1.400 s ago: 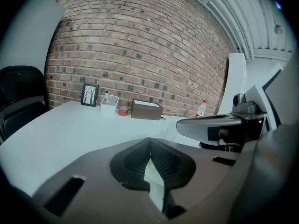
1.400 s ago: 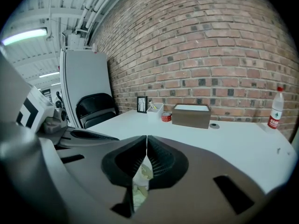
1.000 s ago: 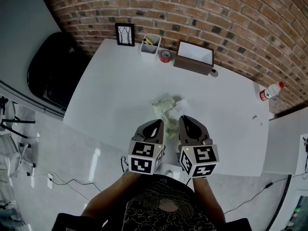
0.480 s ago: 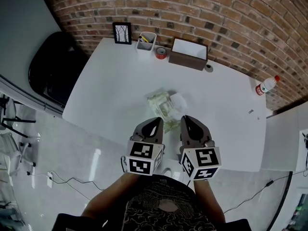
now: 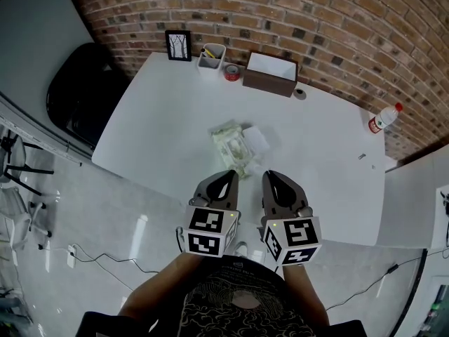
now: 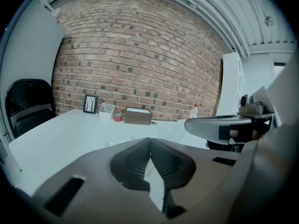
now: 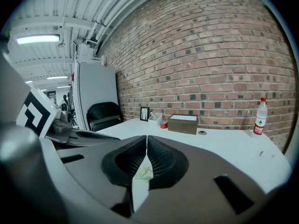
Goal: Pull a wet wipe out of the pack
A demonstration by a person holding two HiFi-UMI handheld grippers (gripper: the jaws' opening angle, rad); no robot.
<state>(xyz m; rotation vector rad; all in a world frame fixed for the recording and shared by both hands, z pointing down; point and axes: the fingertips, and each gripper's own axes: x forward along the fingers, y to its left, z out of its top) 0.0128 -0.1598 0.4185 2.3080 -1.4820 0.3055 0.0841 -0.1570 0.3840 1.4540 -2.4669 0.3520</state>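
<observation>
- The left gripper (image 5: 229, 177) has its jaws pressed shut. The left gripper view shows the tips meeting, with nothing between them.
- The right gripper (image 5: 270, 177) is clenched the same way. Its jaws hold nothing.
- The pack (image 5: 233, 146) lies near the middle of the white surface (image 5: 161, 132), just past both jaw tips. Its near end shows between the two grippers.
- In the right gripper view the jaws hide most of the pack (image 7: 144, 172). Only a small green bit shows through the gap under them.
- A white piece (image 5: 257, 140) touches the right side of the pack. I cannot tell if it is a wipe or the flap.
- The grippers cover part of the near edge of the surface, and I cannot tell how high they hang over it.
- The marker cubes hide the person's hands.
- A tiny thing (image 5: 361, 156) on the right of the surface is too small to make out.
- Along the far edge, by the brick wall (image 5: 337, 27), stand a frame (image 5: 178, 45), a cup (image 5: 210, 56), tape (image 5: 231, 71) and a box (image 5: 270, 74). All are well apart from the pack.
- A bottle (image 5: 382, 119) stands at the far right corner.
- A black chair (image 5: 81, 104) sits off the left edge.
- Bare surface spreads left and right of the pack.
</observation>
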